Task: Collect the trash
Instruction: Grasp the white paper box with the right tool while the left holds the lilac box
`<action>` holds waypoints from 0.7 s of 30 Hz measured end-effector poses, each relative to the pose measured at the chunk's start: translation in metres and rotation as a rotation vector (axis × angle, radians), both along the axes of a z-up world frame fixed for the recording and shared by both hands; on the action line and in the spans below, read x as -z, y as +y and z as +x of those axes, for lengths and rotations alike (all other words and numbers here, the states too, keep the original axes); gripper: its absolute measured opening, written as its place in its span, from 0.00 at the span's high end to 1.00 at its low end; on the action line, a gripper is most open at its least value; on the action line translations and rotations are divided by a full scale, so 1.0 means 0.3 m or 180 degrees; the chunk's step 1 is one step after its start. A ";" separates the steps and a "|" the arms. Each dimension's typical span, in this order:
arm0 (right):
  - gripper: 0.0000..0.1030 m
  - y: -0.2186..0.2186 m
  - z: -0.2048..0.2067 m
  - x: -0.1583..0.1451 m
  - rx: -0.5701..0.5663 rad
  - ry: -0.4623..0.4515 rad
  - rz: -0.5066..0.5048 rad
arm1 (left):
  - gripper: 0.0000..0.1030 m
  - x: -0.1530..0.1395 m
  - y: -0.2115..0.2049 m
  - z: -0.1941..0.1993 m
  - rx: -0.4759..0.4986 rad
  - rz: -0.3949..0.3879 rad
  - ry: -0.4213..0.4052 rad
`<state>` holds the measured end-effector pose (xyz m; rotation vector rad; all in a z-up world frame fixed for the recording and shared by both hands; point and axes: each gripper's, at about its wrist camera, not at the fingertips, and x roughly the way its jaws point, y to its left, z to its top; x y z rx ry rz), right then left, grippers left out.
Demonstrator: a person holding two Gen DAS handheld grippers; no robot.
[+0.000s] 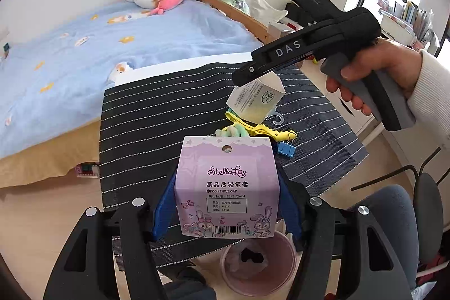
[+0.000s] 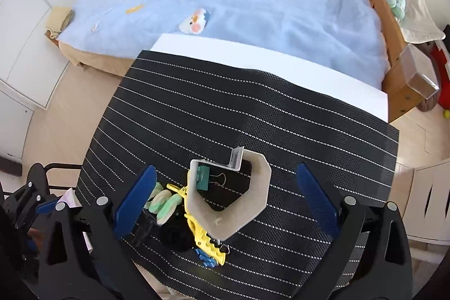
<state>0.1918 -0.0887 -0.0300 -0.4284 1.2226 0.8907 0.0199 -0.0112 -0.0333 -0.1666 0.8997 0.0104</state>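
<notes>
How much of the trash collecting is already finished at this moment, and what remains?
Done: the pink bin below the table edge already holds something dark. In hand: the left gripper clamps the purple pencil-cap box above that bin. Left: the open cream carton lies on the striped mat, between the right gripper's open jaws. The clips beside it may not be trash.

The far half of the striped mat (image 2: 253, 108) lies bare; nearer, an open carton (image 2: 239, 204), yellow clip (image 2: 202, 238) and binder clips crowd together.
</notes>
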 end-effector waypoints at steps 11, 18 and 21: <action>0.41 0.007 -0.005 0.036 -0.0049 0.0049 -0.0091 | 0.39 0.019 0.015 0.002 -0.0019 -0.0025 0.0024; 0.55 -0.013 -0.018 0.022 -0.0050 0.0014 -0.0002 | 0.39 0.016 0.012 0.005 -0.0006 -0.0026 0.0014; 0.55 -0.024 -0.023 -0.006 -0.0020 -0.0035 0.0072 | 0.39 0.011 0.011 0.006 -0.0008 -0.0017 0.0004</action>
